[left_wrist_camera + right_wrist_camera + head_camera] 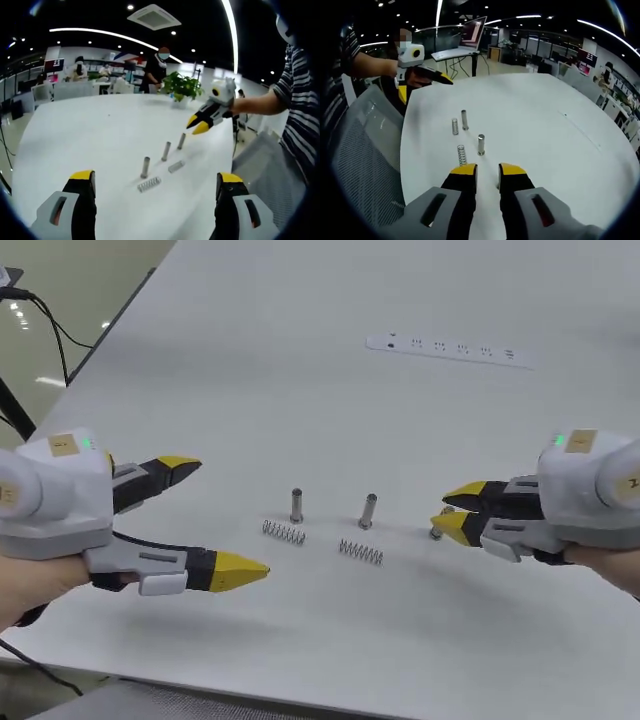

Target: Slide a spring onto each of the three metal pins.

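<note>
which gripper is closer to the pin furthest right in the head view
Right. The right gripper sits with its fingers right beside that pin; the left gripper is beyond the other two pins, well away.

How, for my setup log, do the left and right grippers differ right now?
The left gripper is spread wide; the right gripper is open only narrowly. The right gripper's tips are close to a pin; the left gripper hangs well away from it. Both are yellow-tipped.

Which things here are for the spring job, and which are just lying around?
For the job: left pin, middle pin, right pin, left spring, right spring.
Just lying about: power strip.
</note>
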Available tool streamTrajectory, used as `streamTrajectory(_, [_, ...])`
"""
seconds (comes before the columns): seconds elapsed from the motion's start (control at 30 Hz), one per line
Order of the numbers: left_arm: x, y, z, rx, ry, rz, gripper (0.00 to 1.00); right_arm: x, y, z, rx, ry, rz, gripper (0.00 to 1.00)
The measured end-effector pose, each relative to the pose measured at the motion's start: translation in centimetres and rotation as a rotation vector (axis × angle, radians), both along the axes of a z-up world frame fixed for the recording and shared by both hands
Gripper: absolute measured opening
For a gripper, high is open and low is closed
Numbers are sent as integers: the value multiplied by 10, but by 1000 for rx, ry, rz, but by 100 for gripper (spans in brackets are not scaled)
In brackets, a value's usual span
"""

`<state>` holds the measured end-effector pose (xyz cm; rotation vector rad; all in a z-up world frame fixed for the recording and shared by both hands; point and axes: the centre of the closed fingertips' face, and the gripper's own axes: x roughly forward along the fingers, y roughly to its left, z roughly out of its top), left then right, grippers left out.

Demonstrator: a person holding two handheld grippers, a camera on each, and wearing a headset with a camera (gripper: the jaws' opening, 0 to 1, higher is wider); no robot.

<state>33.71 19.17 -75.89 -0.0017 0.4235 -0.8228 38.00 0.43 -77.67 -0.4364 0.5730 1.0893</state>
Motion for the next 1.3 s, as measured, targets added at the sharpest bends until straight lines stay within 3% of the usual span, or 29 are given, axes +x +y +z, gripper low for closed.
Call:
streamTrajectory(0.23, [0,1,-1,-2,3,1,98,-9,1,4,13,4,4,13])
streamTrajectory(0.57, [-2,0,-5,1,10,-5,98,-25,-3,-16,-17,46,19,11])
streamTrajectory(1.03, [-3,-1,-5,-1,15,-6,97,-29,-5,-30,-35,74,8,11])
streamTrajectory(1.3, [-5,0,-6,0,18,-4,97,-28,4,-28,-23,74,23,11])
